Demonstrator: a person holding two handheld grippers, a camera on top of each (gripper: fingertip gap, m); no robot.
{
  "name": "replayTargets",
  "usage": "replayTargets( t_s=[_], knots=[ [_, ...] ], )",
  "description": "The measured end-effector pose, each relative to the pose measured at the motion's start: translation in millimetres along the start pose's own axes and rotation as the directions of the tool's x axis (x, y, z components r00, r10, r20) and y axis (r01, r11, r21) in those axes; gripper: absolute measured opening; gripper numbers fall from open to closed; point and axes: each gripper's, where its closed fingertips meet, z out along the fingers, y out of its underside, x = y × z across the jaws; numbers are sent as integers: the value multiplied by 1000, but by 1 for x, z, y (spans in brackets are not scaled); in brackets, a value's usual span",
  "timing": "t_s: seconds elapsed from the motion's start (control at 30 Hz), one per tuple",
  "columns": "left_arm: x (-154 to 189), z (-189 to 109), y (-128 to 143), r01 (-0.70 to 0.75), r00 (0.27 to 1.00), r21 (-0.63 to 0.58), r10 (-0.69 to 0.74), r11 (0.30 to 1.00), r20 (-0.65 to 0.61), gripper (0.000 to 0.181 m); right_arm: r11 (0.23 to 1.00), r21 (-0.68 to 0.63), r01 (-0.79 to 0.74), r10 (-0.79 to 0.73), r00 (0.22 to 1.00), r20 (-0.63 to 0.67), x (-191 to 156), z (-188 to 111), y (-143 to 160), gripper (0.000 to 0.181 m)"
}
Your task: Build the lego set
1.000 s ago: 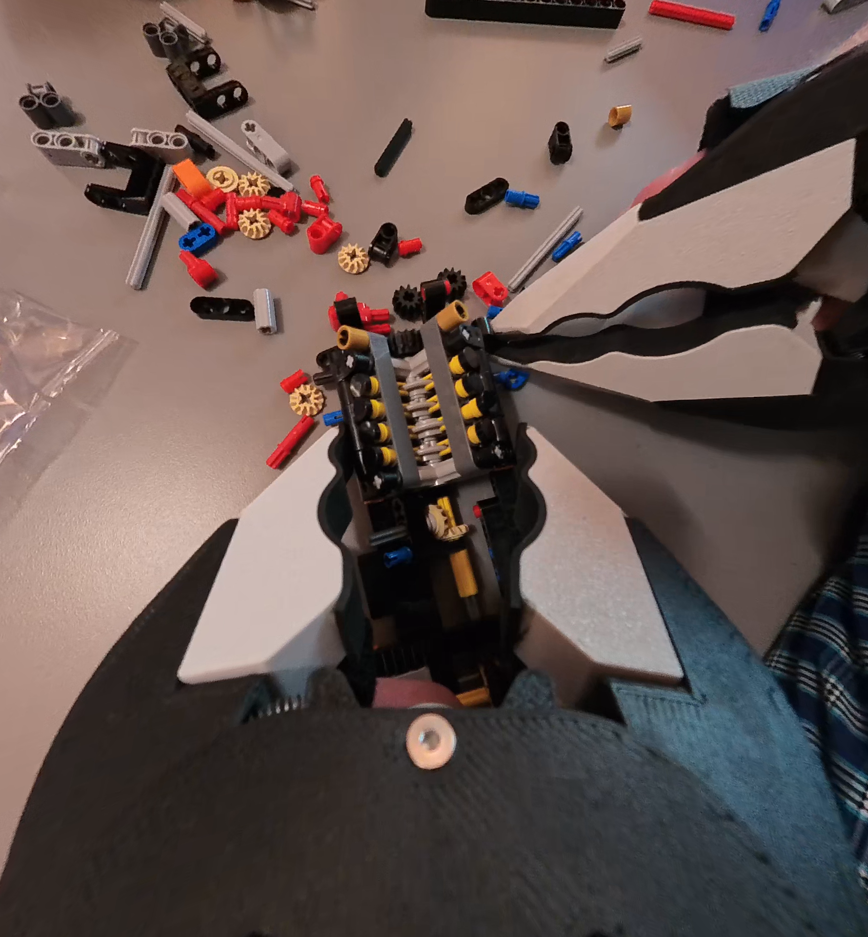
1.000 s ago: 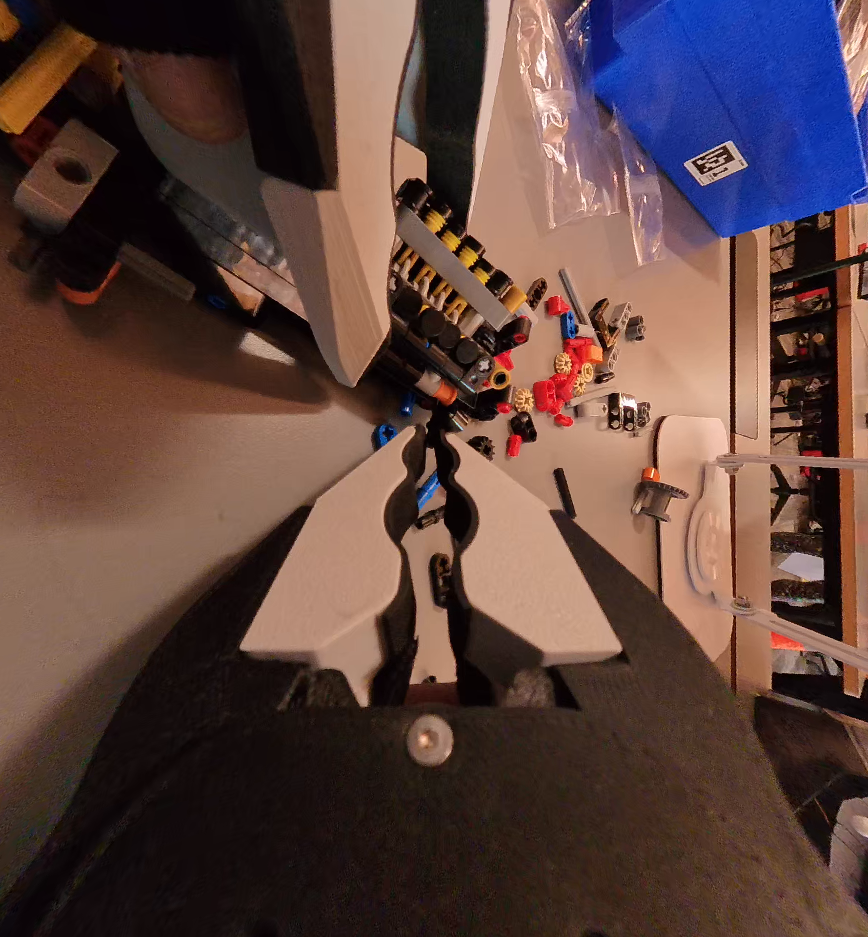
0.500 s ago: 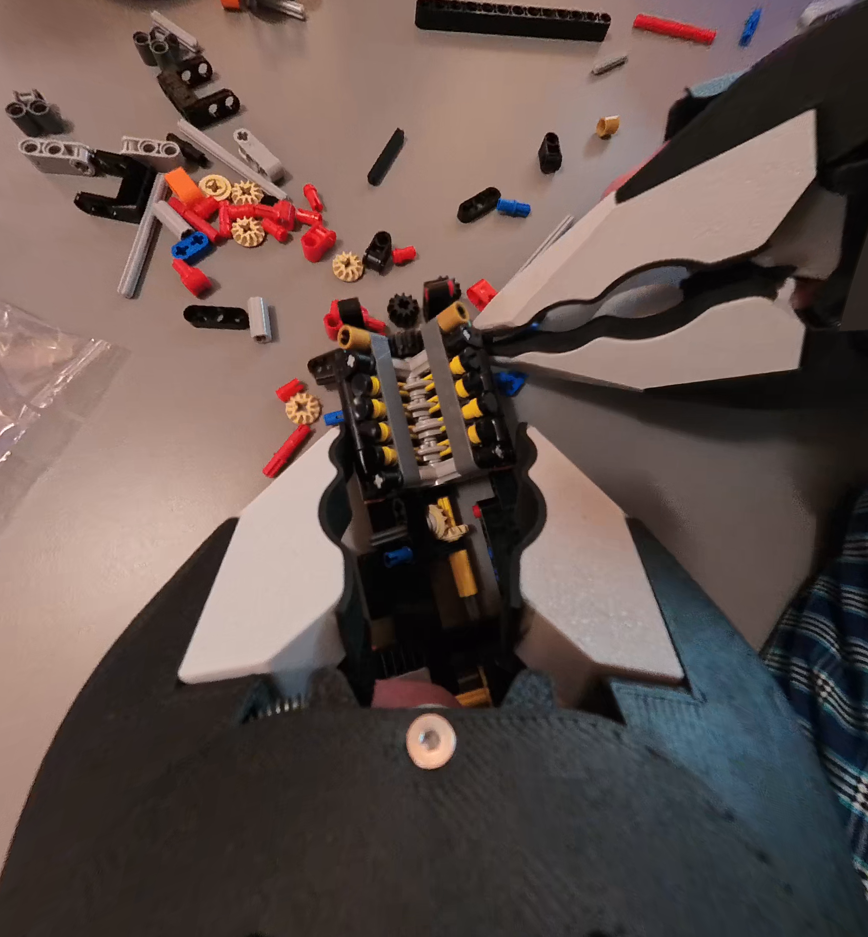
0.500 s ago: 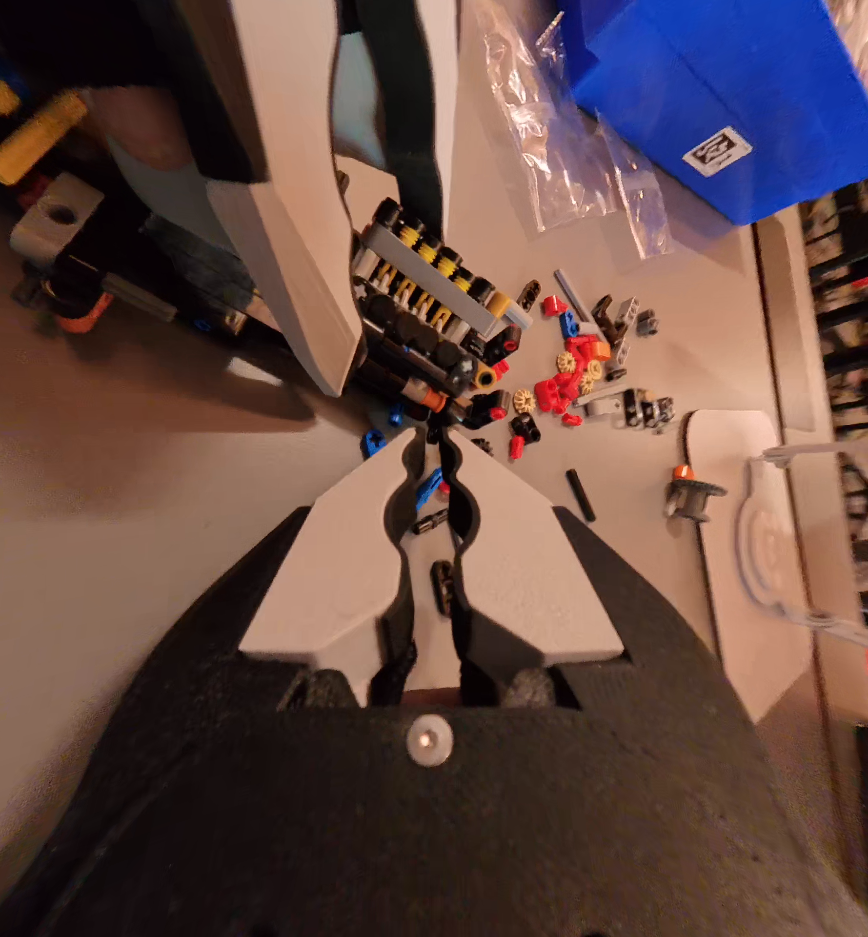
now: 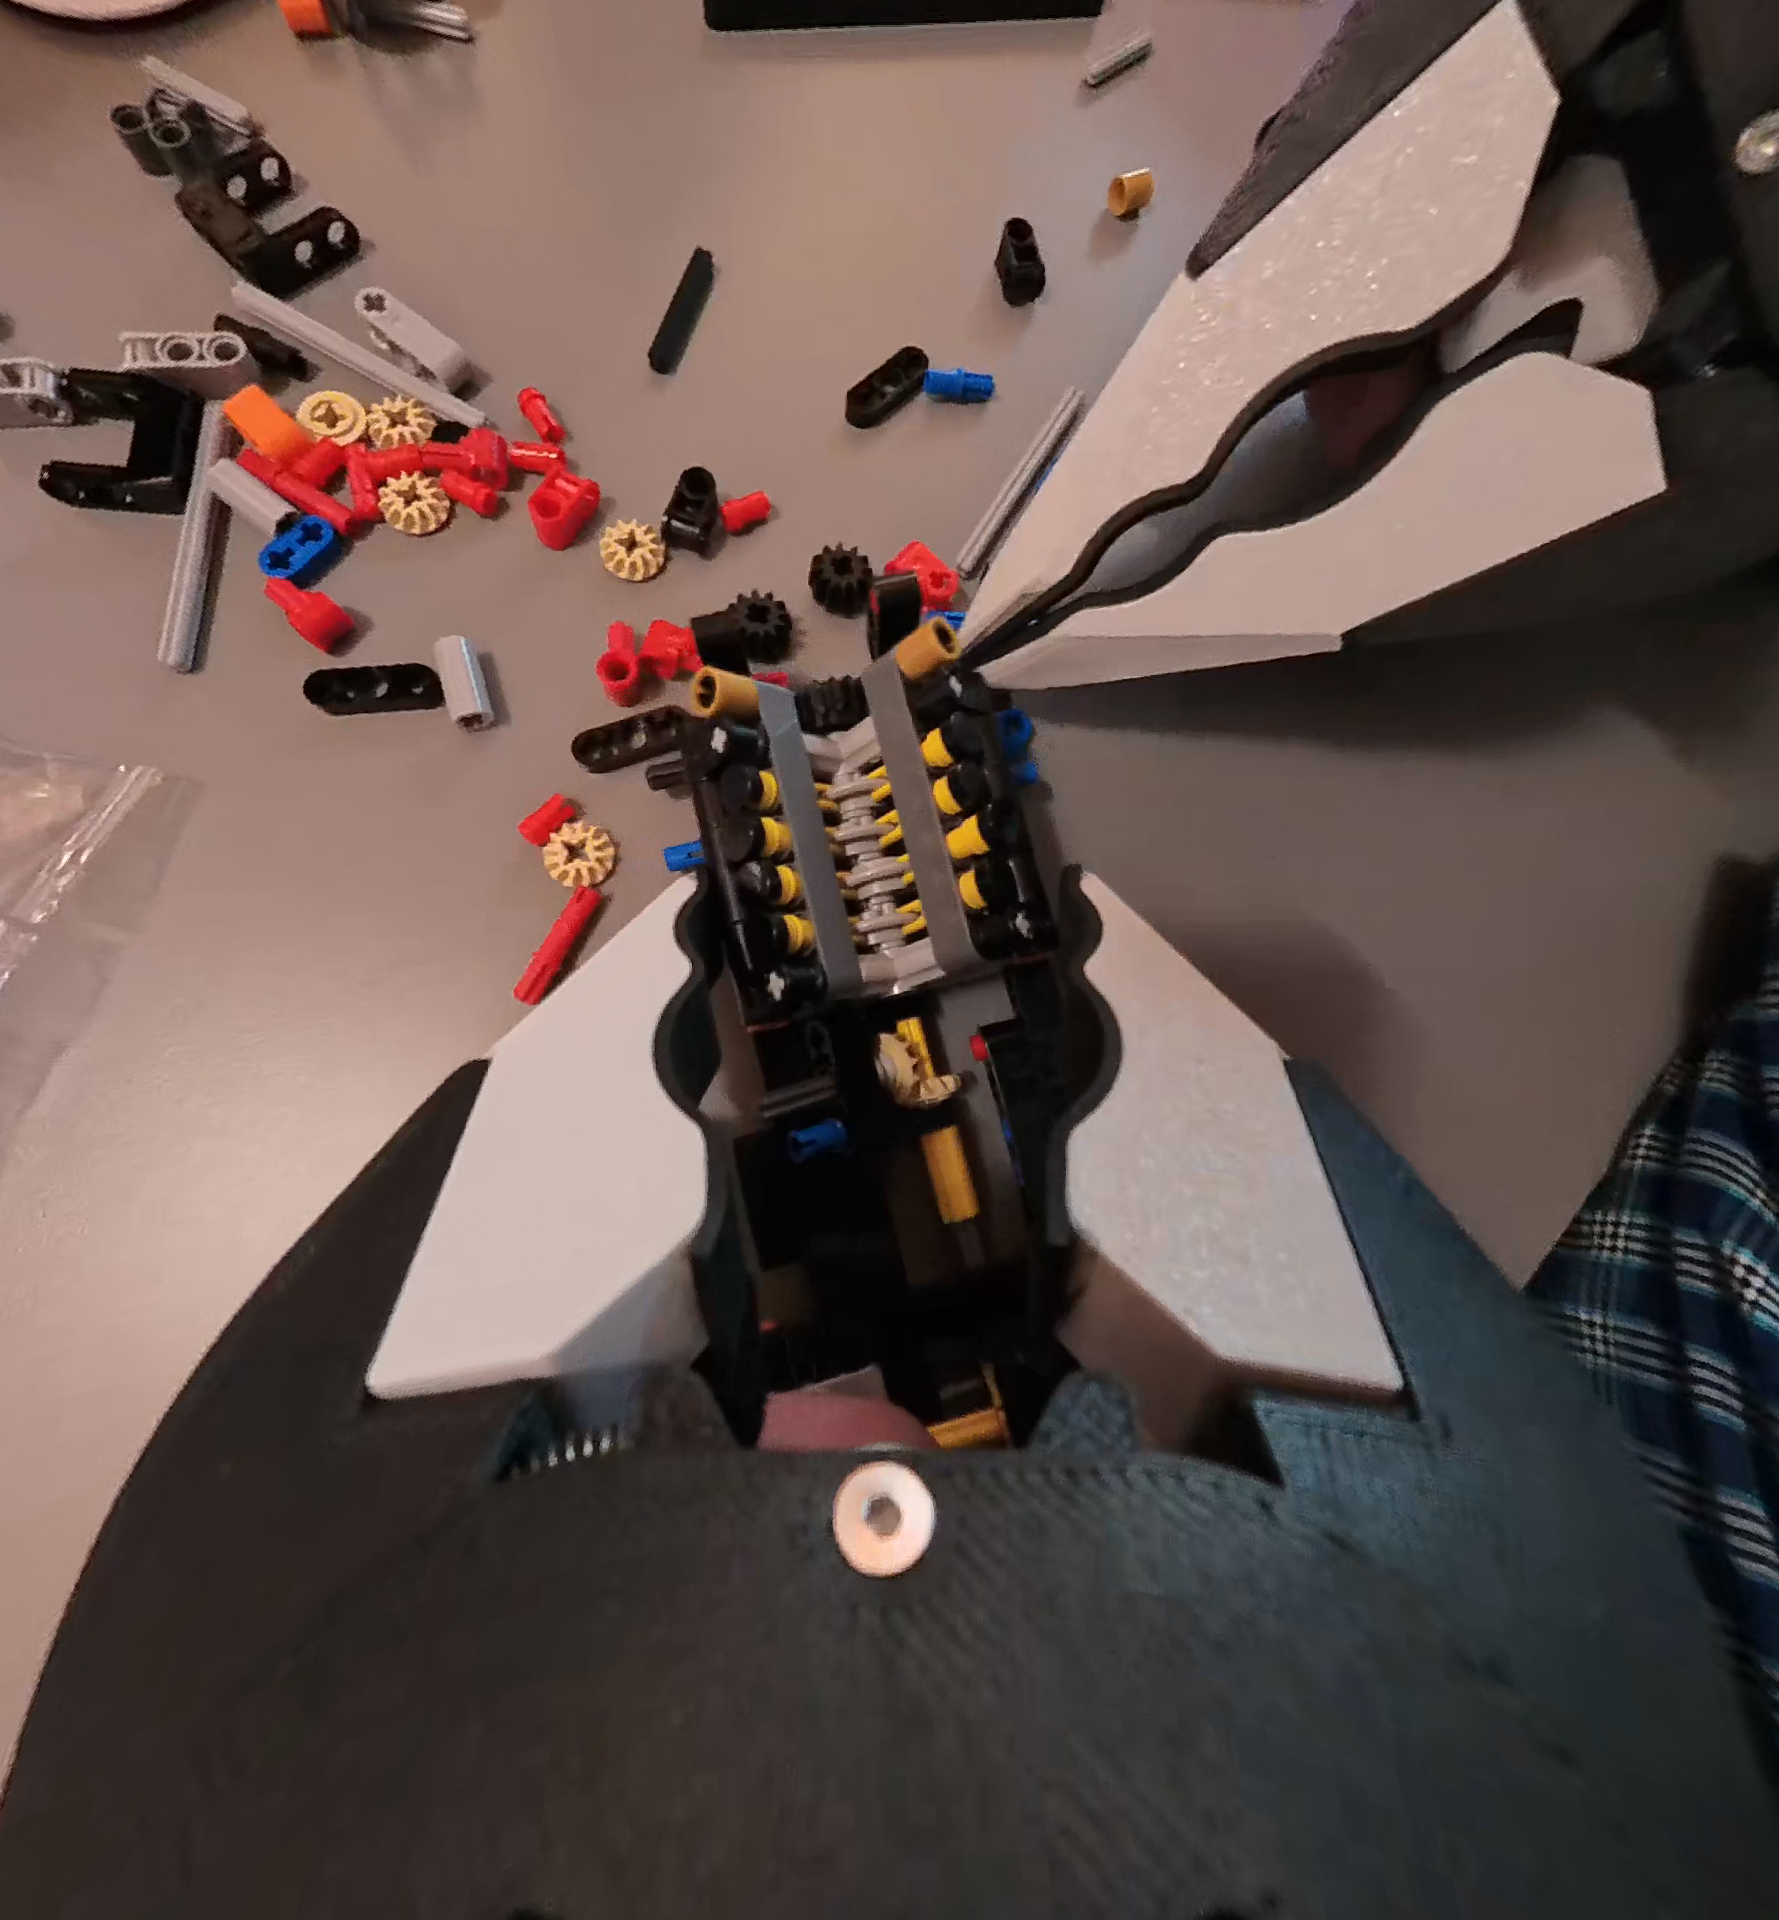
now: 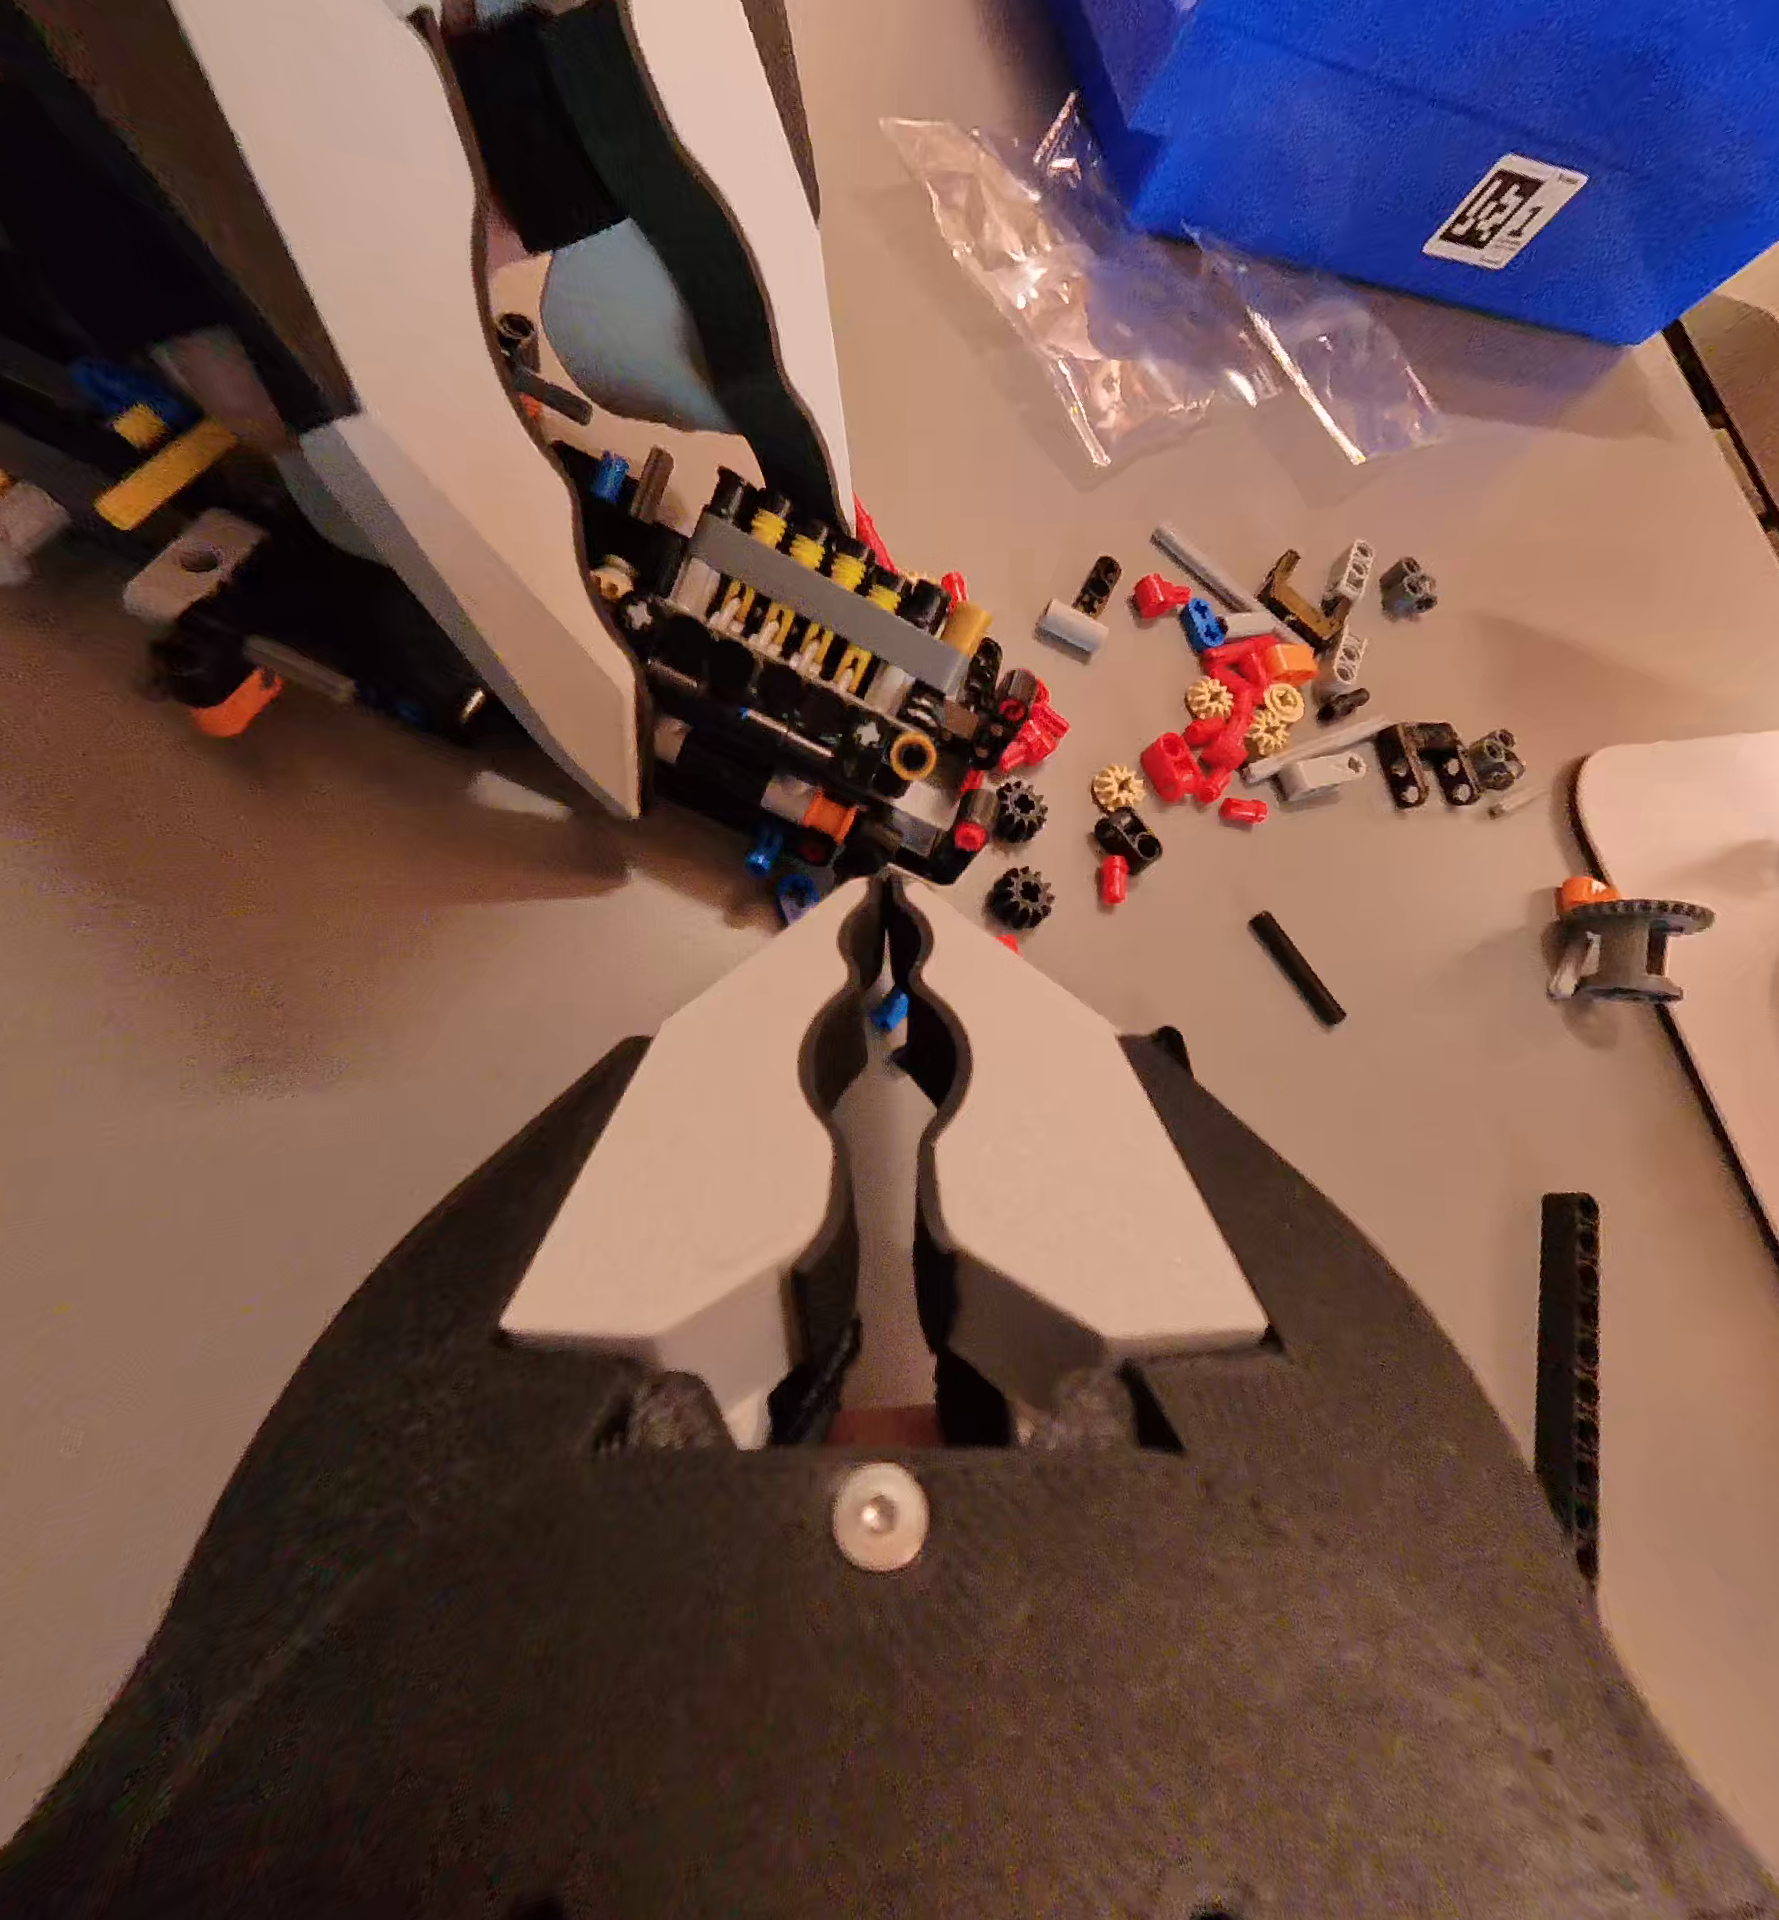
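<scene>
left gripper [image 5: 880, 935] clamped on lego assembly [image 5: 869, 831] | right gripper [image 6: 885, 904] pinched nearly closed, tips at assembly's far corner, possibly nipping a blue pin [image 6: 887, 1008] | loose parts [image 5: 417, 478] strewn over table [image 5: 241, 1039]

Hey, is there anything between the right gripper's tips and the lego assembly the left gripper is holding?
Nothing visible stands between them. The right gripper, its jaws nearly shut, points straight at the near corner of the lego assembly held by the left gripper. A blue pin sits between its fingers; whether it is pinched is unclear.
</scene>
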Motion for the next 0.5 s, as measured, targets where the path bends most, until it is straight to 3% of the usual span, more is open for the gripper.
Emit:
replayTargets(
  t_s=[0.23,0.5],
  knots=[
    [-1,0,3,2,1000,-14,-2,1000,1,63,998,9,64,-64,998,-16,-5,1,-3,0],
    [1,1,3,-20,1000,-29,20,999,-7,63,999,26,34,-34,999,0,-6,-2,-3,0]
  ],
)
